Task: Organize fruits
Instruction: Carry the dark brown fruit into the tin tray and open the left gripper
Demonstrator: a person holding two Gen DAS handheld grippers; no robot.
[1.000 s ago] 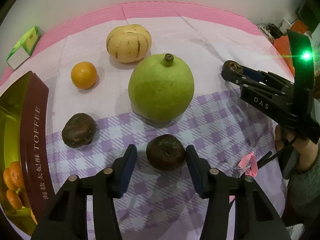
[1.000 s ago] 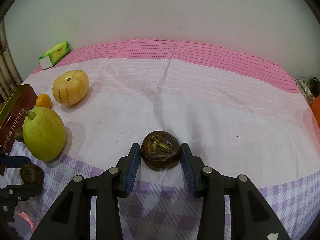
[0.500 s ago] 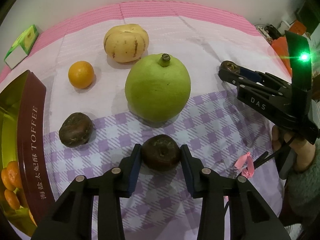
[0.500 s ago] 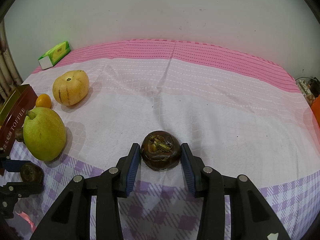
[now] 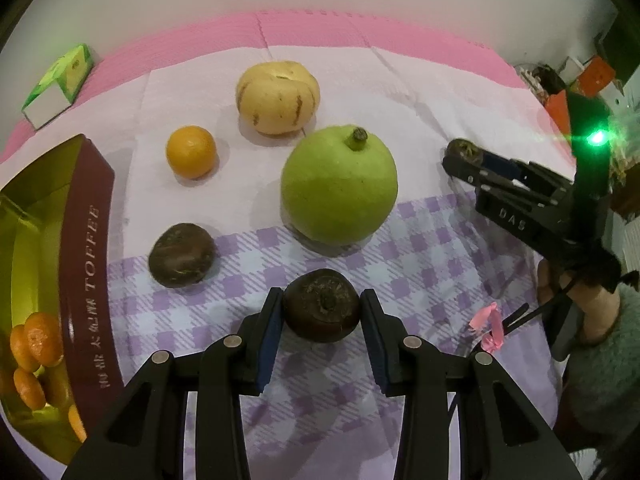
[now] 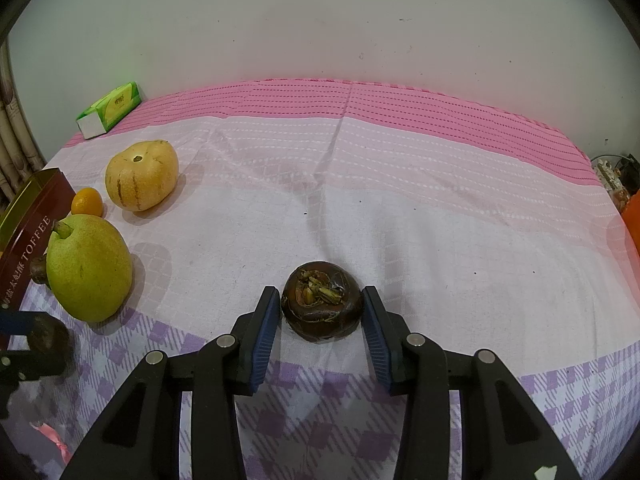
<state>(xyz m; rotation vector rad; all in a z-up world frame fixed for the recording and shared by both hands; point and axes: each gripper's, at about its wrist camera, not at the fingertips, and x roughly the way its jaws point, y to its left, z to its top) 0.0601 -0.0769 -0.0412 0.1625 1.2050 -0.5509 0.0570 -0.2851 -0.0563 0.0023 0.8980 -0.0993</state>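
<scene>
Your left gripper (image 5: 322,312) has just clamped onto the near chestnut (image 5: 321,305) on the checked cloth (image 5: 420,240), while your right gripper (image 6: 320,312) is gripping another chestnut (image 6: 322,306); both are readying for the tin (image 5: 86,240).

You see a cloth (image 5: 420,92) with a pink ribbed band, a pale white middle and a purple-and-white check. On it lie a green pear (image 5: 339,184), a small orange citrus (image 5: 191,152), a cream melon with brown stripes (image 5: 277,97), and dark brown round fruits (image 5: 181,255). The maroon tin with a gold interior (image 5: 86,240) carries pale lettering.
</scene>
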